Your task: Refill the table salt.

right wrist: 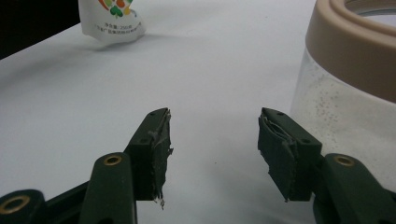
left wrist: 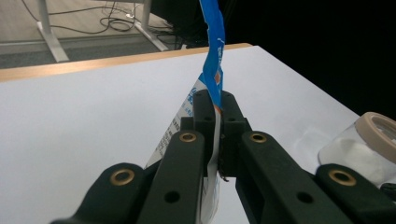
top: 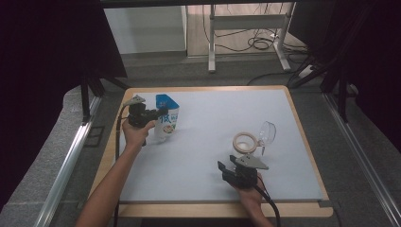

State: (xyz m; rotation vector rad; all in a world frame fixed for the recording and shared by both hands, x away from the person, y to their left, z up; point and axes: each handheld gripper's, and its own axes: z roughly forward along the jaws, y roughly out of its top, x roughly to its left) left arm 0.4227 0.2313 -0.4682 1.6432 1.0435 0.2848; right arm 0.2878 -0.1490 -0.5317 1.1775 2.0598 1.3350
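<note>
Standing blue-topped white pouch [top: 167, 119], printed front

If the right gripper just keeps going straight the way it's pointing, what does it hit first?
Probably nothing soon: the right gripper points over bare table, with the jar just off to one side.

Soft, even overhead light, dark surroundings, faint shadows, slightly grainy, blurred close-up edges.
</note>
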